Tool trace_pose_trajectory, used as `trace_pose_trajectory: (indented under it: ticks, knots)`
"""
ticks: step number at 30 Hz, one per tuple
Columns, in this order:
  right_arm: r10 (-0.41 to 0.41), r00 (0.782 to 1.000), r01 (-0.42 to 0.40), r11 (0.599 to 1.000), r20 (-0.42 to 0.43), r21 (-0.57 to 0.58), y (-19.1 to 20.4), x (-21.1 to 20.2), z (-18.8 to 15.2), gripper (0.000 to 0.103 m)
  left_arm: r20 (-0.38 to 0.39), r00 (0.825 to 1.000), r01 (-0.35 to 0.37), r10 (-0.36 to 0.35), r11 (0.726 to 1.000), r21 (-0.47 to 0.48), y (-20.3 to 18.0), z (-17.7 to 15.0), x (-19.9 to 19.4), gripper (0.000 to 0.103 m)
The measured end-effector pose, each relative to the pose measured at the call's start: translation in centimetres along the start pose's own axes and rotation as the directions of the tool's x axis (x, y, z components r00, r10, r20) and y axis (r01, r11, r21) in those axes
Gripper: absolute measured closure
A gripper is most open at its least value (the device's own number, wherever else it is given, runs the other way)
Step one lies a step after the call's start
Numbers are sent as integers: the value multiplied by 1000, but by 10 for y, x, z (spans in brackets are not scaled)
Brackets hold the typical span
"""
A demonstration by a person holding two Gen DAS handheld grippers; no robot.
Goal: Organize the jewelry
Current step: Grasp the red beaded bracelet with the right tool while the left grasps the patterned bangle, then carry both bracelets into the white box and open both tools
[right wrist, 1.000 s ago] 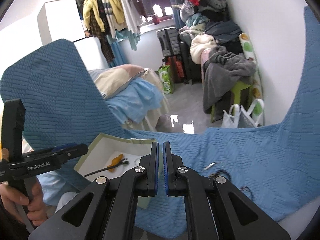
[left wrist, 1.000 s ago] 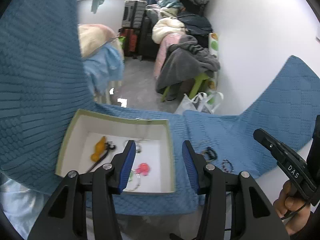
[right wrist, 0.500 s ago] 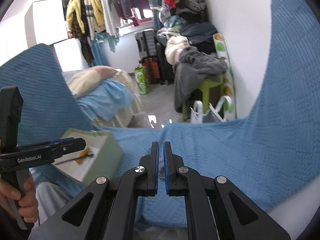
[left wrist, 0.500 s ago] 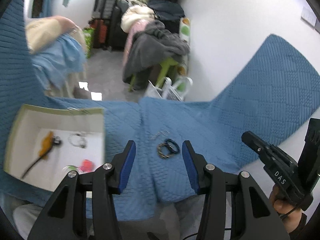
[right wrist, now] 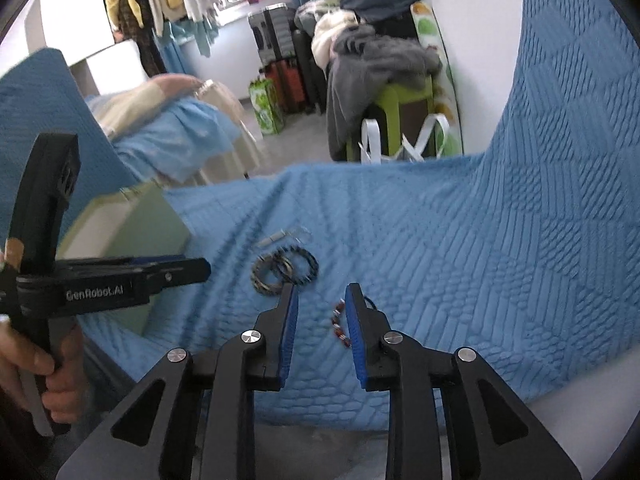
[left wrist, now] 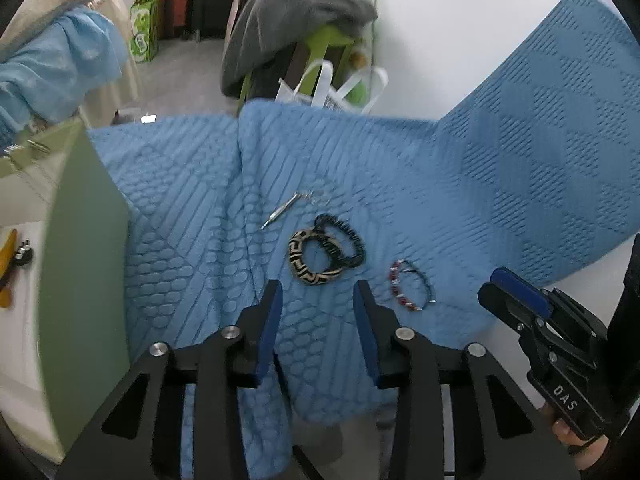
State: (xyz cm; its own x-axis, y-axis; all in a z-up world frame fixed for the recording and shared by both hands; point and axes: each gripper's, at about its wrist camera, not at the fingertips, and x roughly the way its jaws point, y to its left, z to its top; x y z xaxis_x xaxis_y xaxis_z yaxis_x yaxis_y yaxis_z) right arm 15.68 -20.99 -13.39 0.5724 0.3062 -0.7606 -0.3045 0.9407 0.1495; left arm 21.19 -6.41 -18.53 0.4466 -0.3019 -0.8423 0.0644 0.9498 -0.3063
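Observation:
On the blue blanket lie a black-and-cream patterned bangle, a black coiled bracelet, a red-and-dark beaded bracelet and a thin silver clip. My left gripper hovers just short of the bangle, its jaws closing with nothing between them. My right gripper is low over the beaded bracelet, jaws opening, with the beads showing in the gap and its pads not touching them. The bangle and the left gripper lie to its left.
A pale green box with a white inside stands at the left and holds an orange piece. Beyond the blanket's far edge are a green stool draped with grey clothes, white bags and suitcases. A white wall is at the right.
Both grippers have sunk toward the blanket and swung right, away from the box, to the loose bracelets. The right jaws, shut before, now stand apart. The left jaws have narrowed.

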Motion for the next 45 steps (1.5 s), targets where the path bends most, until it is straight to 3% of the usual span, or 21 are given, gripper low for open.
trace_pose_trajectory:
  ticks: [5, 8, 14, 26, 29, 34, 45]
  knots:
    - [-9, 997, 10, 1000, -81, 9, -11, 34, -14, 75, -35, 999, -13, 12, 1000, -8, 5, 3, 28, 72]
    - [-11, 995, 12, 1000, -96, 4, -12, 45, -19, 62, -33, 999, -21, 21, 1000, -8, 6, 6, 38, 75]
    - [-58, 992, 49, 995, -108, -89, -3, 61, -27, 61, -41, 999, -26, 26, 1000, 17, 6, 10, 53, 81]
    - [-96, 991, 74, 975, -97, -211, 16, 76, -39, 97, -34, 999, -32, 34, 998, 55, 3, 15, 68, 83]
    - [-78, 990, 56, 981, -115, -185, 17, 76, -38, 97, -37, 999, -27, 29, 999, 40, 3, 16, 71, 94]
    - [-78, 990, 64, 991, -114, -119, 9, 71, -31, 97, -7, 1000, -28, 29, 998, 48, -2, 16, 59, 95]
    - [-63, 998, 62, 998, -22, -20, 8, 27, -7, 97, 40, 998, -45, 44, 999, 6, -3, 11, 4, 96]
